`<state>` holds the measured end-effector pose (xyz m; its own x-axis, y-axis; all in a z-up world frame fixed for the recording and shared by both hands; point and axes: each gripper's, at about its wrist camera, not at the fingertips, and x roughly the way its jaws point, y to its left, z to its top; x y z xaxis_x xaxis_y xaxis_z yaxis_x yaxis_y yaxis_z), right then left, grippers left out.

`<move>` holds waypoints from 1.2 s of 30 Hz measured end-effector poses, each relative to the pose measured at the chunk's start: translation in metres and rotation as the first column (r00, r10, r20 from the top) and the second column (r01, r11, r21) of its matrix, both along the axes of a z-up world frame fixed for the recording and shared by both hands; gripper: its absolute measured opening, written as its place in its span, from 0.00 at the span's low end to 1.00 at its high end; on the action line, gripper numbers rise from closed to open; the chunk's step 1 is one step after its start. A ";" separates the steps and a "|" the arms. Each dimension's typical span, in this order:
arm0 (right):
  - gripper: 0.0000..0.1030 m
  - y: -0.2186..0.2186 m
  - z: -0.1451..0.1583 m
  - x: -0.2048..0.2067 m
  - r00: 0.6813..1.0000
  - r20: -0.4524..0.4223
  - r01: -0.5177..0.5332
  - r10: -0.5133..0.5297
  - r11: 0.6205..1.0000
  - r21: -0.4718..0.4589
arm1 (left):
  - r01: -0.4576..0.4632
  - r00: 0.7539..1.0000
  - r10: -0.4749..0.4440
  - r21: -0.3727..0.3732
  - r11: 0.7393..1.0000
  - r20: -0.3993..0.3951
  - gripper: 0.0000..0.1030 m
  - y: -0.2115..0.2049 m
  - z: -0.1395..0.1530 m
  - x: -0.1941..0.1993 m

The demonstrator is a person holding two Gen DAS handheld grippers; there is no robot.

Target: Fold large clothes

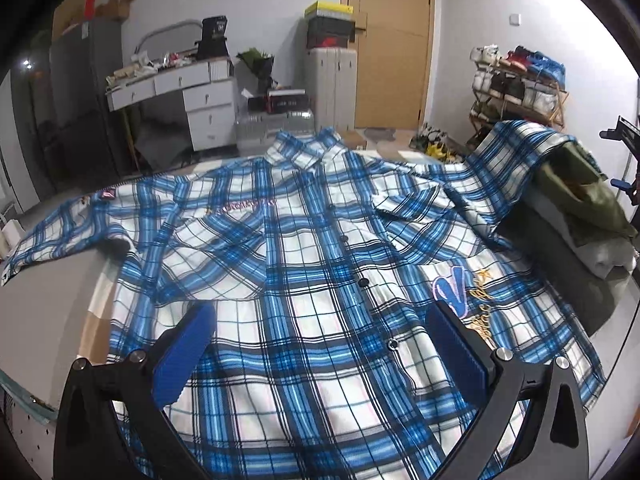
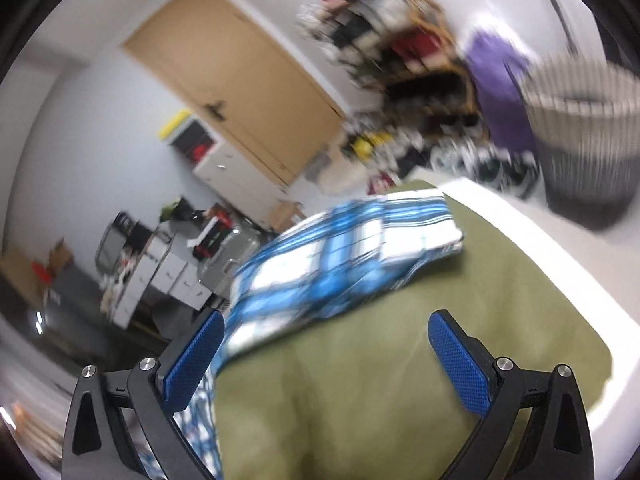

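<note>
A large blue and white plaid shirt [image 1: 304, 248] lies spread front-up on the bed, collar at the far side. Its right sleeve [image 1: 508, 160] drapes up over an olive green garment [image 1: 576, 192]. My left gripper [image 1: 320, 320] is open and empty just above the shirt's lower front, near the button line. The right wrist view is blurred. My right gripper [image 2: 326, 332] is open and empty above the olive green garment [image 2: 380, 360], with the plaid sleeve [image 2: 344, 256] lying across it just ahead.
The bed's grey cover [image 1: 52, 300] shows bare at the left. A grey folded pile [image 1: 612, 256] lies under the olive garment. Beyond the bed stand a white desk [image 1: 188, 96], a wooden door [image 1: 392, 40] and a shoe rack [image 1: 520, 84]. A striped basket [image 2: 588, 128] stands at the right.
</note>
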<state>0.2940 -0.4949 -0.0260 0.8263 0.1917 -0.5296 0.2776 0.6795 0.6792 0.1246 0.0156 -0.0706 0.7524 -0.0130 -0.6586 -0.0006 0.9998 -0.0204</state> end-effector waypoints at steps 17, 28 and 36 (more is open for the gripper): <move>0.05 0.029 0.071 0.054 0.989 -0.006 0.123 -0.150 0.830 -0.543 | -0.014 1.000 0.014 0.017 1.000 -0.023 0.99 0.017 -0.001 0.009; 0.05 0.272 0.187 0.017 0.891 0.289 -0.113 0.352 0.785 -0.609 | -0.142 0.989 0.144 -0.035 0.989 0.047 0.99 0.081 0.008 -0.016; 0.05 0.502 0.078 0.047 0.712 0.142 -0.562 0.687 0.680 -0.472 | -0.212 0.976 0.214 -0.034 0.977 0.048 0.99 0.113 0.002 -0.042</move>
